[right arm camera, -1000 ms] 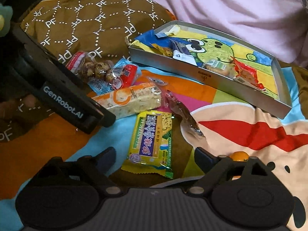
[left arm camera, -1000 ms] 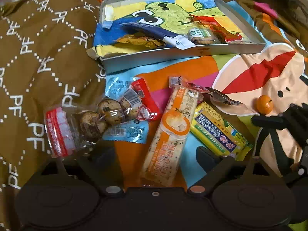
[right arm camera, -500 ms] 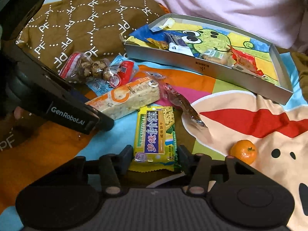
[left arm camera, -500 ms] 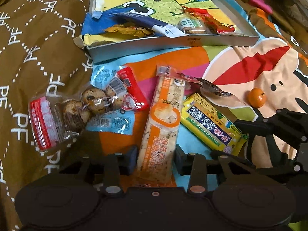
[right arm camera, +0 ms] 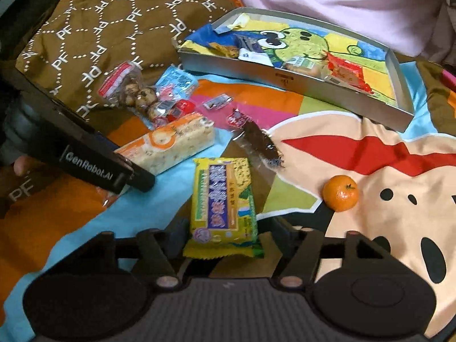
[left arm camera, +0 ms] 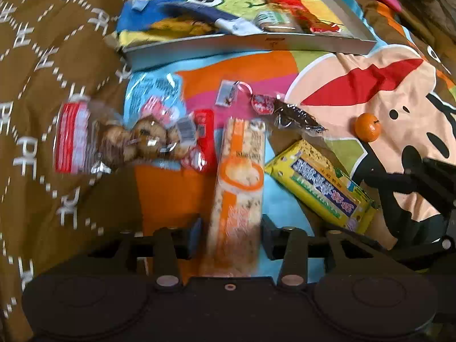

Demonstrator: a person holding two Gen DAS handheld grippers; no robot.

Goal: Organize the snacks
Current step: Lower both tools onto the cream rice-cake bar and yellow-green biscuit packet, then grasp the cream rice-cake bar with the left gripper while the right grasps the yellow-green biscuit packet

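Note:
An orange-and-white rice bar [left arm camera: 239,176] lies lengthwise between my left gripper's [left arm camera: 232,236] fingers. The pads still touch its sides while the jaws are opening. In the right wrist view that bar [right arm camera: 171,145] points at the left gripper [right arm camera: 136,179]. The near end of a yellow cracker pack [right arm camera: 222,202] sits between my right gripper's [right arm camera: 228,233] fingers. These jaws are opening, and a gap shows on the pack's right side. The silver tray [right arm camera: 285,79] with a frog picture holds several snacks at the back.
On the cartoon blanket lie a mandarin [right arm camera: 340,193], a dark snack in clear wrap [right arm camera: 262,145], a bag of quail eggs [right arm camera: 131,91], a red packet [left arm camera: 205,136] and a blue packet [left arm camera: 154,91]. A brown patterned quilt [right arm camera: 99,28] rises at the left.
Both grippers' jaws came in from wide to around the bar and the pack. The bar slid toward the left gripper, off the clear wrapper. The right jaws have since widened a little.

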